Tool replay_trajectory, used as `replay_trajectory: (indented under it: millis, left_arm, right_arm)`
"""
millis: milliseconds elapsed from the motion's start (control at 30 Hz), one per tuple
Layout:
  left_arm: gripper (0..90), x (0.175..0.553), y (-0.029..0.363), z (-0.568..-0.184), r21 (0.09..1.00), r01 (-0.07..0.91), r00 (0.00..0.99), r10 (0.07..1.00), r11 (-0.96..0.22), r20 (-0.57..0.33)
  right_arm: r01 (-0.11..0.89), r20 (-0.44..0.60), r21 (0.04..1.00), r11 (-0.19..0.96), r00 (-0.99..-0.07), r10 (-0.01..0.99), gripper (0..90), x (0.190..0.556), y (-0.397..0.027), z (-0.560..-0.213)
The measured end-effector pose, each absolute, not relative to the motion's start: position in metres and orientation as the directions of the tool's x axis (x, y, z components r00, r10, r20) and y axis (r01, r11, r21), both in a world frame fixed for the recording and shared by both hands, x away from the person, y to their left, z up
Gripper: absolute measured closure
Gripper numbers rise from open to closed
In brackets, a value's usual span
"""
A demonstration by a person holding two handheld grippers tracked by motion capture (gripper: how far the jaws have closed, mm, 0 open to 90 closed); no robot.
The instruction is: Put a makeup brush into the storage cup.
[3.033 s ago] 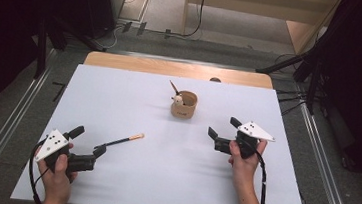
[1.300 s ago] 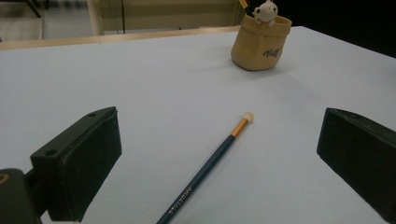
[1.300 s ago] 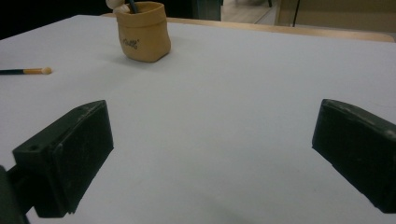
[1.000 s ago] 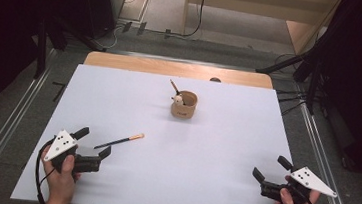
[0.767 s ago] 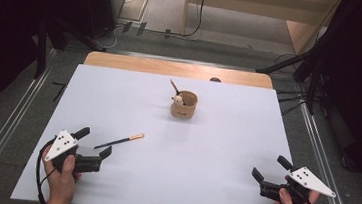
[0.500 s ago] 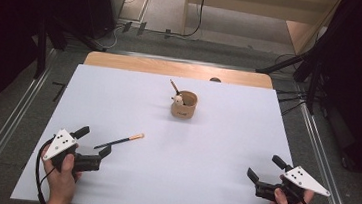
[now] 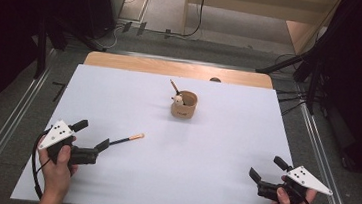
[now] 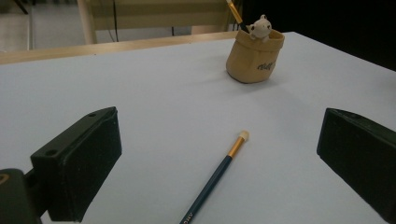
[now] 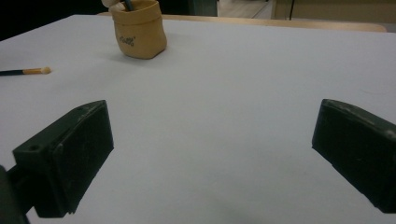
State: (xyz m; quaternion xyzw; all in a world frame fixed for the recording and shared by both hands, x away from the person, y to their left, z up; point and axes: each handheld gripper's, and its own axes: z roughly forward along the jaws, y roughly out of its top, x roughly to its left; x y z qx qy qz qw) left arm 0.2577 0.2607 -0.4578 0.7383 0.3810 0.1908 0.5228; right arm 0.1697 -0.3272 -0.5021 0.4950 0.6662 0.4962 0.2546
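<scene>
A tan pen pot (image 7: 184, 105) with a small bear figure on its rim stands at the table's back middle, and a brush leans in it. A dark-handled brush (image 7: 126, 139) with a gold ferrule and pale tip lies flat at the front left. My left gripper (image 7: 91, 134) is open just behind the brush's handle end; in the left gripper view the brush (image 8: 219, 175) lies between the wide jaws, with the pot (image 8: 254, 56) beyond. My right gripper (image 7: 267, 169) is open and holds nothing at the front right corner. The right gripper view has the pot (image 9: 139, 29) far off and the brush tip (image 9: 28, 71) at the left.
A white sheet covers the table (image 7: 214, 150), and a strip of bare wood (image 7: 172, 68) shows along the far edge. Metal rails run along the floor on both sides, with cables and dark stands beyond the table.
My right gripper has drawn back from beside the pot to the front right corner and has lately shifted a little left. The left gripper and the brush have hardly moved.
</scene>
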Motion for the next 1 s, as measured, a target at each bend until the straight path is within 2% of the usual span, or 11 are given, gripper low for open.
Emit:
replay_trajectory:
  millis: [400,500,633,700,767,900,1000]
  left_arm:
    - [0.7,0.28,0.249,-0.452,0.796,0.495,0.69,0.715,-0.349,-0.115]
    - [9.6,0.284,0.241,-0.452,0.774,0.51,0.684,0.723,-0.376,-0.099]
    - [10.3,0.292,0.23,-0.455,0.736,0.536,0.702,0.703,-0.413,-0.116]
    - [15.2,0.296,0.223,-0.458,0.713,0.548,0.701,0.705,-0.437,-0.107]
    - [16.1,0.299,0.218,-0.459,0.686,0.554,0.708,0.701,-0.472,-0.089]
    - [22.9,0.304,0.209,-0.46,0.644,0.549,0.725,0.687,-0.533,-0.048]
    - [31.7,0.308,0.206,-0.458,0.621,0.554,0.729,0.683,-0.554,-0.042]
  right_arm:
    - [0.41,0.161,0.912,0.016,-0.392,0.906,0.0,0.173,-0.321,-0.5]
    - [0.414,0.161,0.91,0.019,-0.396,0.904,0.0,0.174,-0.321,-0.501]
    - [0.415,0.147,0.909,0.035,-0.399,0.905,0.0,0.174,-0.32,-0.501]
    - [0.416,0.15,0.909,0.032,-0.397,0.906,0.0,0.174,-0.32,-0.502]
    - [0.417,0.152,0.908,0.03,-0.395,0.906,0.0,0.174,-0.321,-0.502]
    - [0.418,0.158,0.908,0.024,-0.394,0.906,0.0,0.174,-0.321,-0.502]
    - [0.415,0.153,0.909,0.029,-0.397,0.905,0.0,0.174,-0.32,-0.502]
